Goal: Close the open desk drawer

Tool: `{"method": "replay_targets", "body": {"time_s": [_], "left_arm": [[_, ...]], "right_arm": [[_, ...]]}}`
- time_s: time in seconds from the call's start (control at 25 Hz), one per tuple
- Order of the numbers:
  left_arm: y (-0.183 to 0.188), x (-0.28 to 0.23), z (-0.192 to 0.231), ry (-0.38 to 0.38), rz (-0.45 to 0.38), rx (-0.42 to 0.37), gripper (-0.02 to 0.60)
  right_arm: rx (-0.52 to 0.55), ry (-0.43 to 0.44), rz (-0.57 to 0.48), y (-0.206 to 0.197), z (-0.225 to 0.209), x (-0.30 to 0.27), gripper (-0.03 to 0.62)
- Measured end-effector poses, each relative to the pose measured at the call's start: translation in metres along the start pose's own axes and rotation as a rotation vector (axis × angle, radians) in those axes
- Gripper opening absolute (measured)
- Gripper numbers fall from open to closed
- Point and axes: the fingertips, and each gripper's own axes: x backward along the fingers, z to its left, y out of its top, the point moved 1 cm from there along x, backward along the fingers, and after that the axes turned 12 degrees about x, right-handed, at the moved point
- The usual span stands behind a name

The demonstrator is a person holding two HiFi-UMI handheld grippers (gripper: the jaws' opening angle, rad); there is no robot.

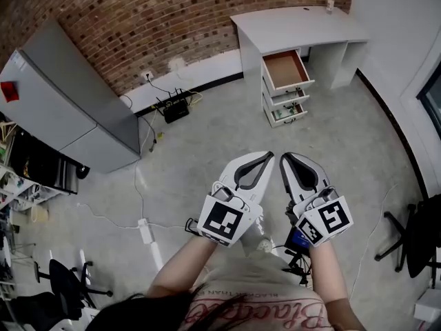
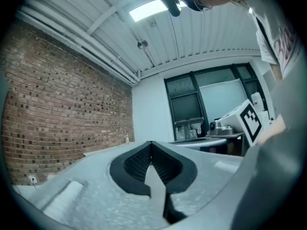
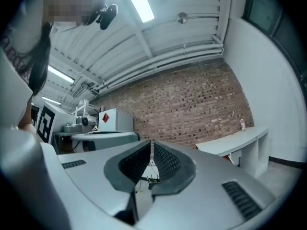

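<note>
A white desk point(image 1: 296, 26) stands against the brick wall at the far right. Its drawer unit has the top drawer point(image 1: 286, 69) pulled out, showing a brown inside; two lower drawers point(image 1: 284, 102) stick out slightly. Both grippers are held side by side over the floor, well short of the desk and pointing toward it. My left gripper point(image 1: 269, 156) point(image 2: 151, 143) is shut with nothing between its jaws. My right gripper point(image 1: 283, 156) point(image 3: 151, 142) is shut and empty too. In the right gripper view the desk point(image 3: 240, 140) appears far off to the right.
A grey cabinet point(image 1: 62, 95) stands at the left. Cables and a black box point(image 1: 176, 109) lie by the wall, and a power strip point(image 1: 146, 229) lies on the floor. Office chairs sit at lower left point(image 1: 62, 281) and far right point(image 1: 413, 240). A bottle point(image 1: 330, 3) stands on the desk.
</note>
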Motion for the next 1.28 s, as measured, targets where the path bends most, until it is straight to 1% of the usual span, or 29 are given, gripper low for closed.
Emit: {"method": "replay_targets", "body": {"time_s": [0.16, 0.24, 0.32, 0.4, 0.48, 0.56, 0.68, 0.84, 0.92, 1.0, 1.08, 1.16, 1.24, 1.28], "left_arm": [[0.014, 0.011, 0.019, -0.055, -0.002, -0.013, 0.005], [0.016, 0.017, 0.032, -0.083, -0.014, -0.016, 0.005], [0.011, 0.023, 0.049, -0.091, -0.026, -0.007, 0.005], [0.007, 0.026, 0.068, -0.092, -0.028, 0.005, 0.005], [0.008, 0.027, 0.085, -0.099, -0.035, 0.012, 0.005], [0.009, 0.029, 0.101, -0.106, -0.045, 0.024, 0.005], [0.007, 0.033, 0.128, -0.107, -0.059, 0.053, 0.005], [0.003, 0.038, 0.157, -0.107, -0.076, 0.081, 0.005], [0.0, 0.037, 0.164, -0.122, -0.08, 0.09, 0.005], [-0.004, 0.034, 0.168, -0.136, -0.075, 0.101, 0.005], [-0.007, 0.032, 0.172, -0.144, -0.067, 0.114, 0.005], [-0.01, 0.031, 0.175, -0.156, -0.06, 0.124, 0.005], [-0.013, 0.027, 0.176, -0.166, -0.052, 0.126, 0.005], [-0.014, 0.024, 0.177, -0.168, -0.049, 0.127, 0.005]], "right_arm": [[-0.071, 0.0, -0.106, 0.023, 0.004, -0.021, 0.014], [-0.099, 0.035, -0.13, 0.03, 0.015, -0.03, 0.014], [-0.108, 0.074, -0.112, 0.031, 0.032, -0.04, 0.012], [-0.076, 0.073, -0.064, 0.028, 0.045, -0.054, 0.012], [-0.029, 0.053, -0.02, 0.022, 0.055, -0.069, 0.012], [0.012, 0.024, 0.0, 0.014, 0.061, -0.081, 0.012], [0.041, -0.011, 0.028, 0.004, 0.071, -0.1, 0.012], [0.044, -0.01, -0.004, 0.006, 0.085, -0.121, 0.012], [0.046, -0.033, -0.034, 0.009, 0.085, -0.128, 0.012], [0.035, -0.086, -0.049, 0.01, 0.08, -0.131, 0.012], [0.038, -0.127, -0.029, 0.008, 0.076, -0.135, 0.011], [0.063, -0.15, 0.01, 0.003, 0.074, -0.136, 0.012], [0.085, -0.154, 0.041, -0.002, 0.069, -0.136, 0.012], [0.088, -0.143, 0.055, -0.005, 0.067, -0.136, 0.012]]}}
